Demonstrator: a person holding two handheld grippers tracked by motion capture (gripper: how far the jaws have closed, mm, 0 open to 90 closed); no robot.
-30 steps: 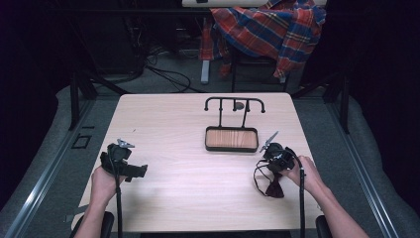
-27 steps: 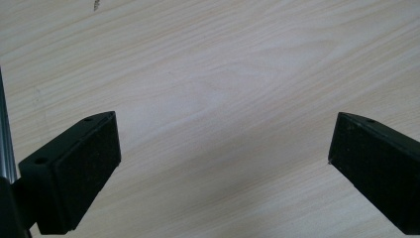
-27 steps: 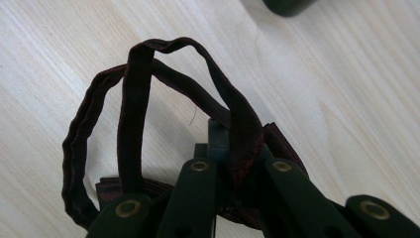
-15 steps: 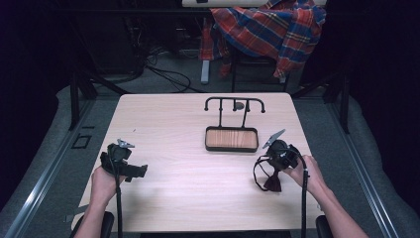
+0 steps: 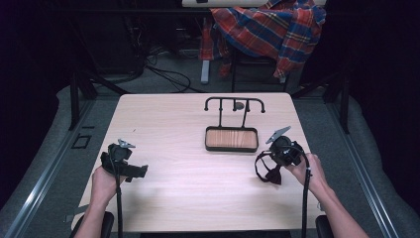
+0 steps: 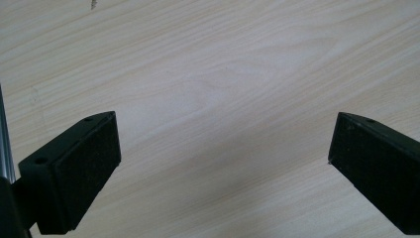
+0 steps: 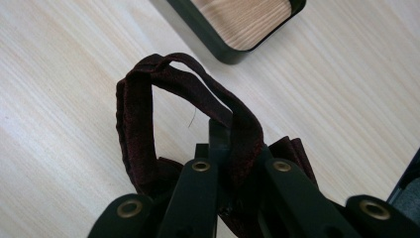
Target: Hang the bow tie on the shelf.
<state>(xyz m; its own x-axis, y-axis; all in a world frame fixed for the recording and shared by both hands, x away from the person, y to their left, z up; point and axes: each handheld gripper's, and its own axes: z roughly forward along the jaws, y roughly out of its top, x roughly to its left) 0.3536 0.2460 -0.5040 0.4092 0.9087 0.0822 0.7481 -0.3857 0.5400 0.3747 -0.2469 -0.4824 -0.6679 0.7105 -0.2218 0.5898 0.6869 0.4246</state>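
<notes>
Two hand-held grippers sit over a pale wooden table (image 5: 188, 183), one in each of the person's hands. The left hand-held gripper (image 6: 223, 173) hovers near the table's left edge with its jaws spread wide and nothing between them; bare wood grain lies beneath it. The right hand-held gripper (image 7: 237, 163) is near the right edge, its jaws clenched on a dark maroon velvet strap (image 7: 136, 114) that arches up in a loop in front of the jaws, with more gathered fabric bunched at their base. In the high view the strap (image 5: 265, 171) hangs as a dark loop to the left of that gripper, just above the tabletop. A black tray with a wooden floor (image 5: 232, 147) stands just beyond it, toward the table's centre, apart from the strap. Behind the tray rises a black rack (image 5: 235, 100) with curved arms. Past the table's far edge, a red plaid shirt (image 5: 270, 25) drapes over a chair.
</notes>
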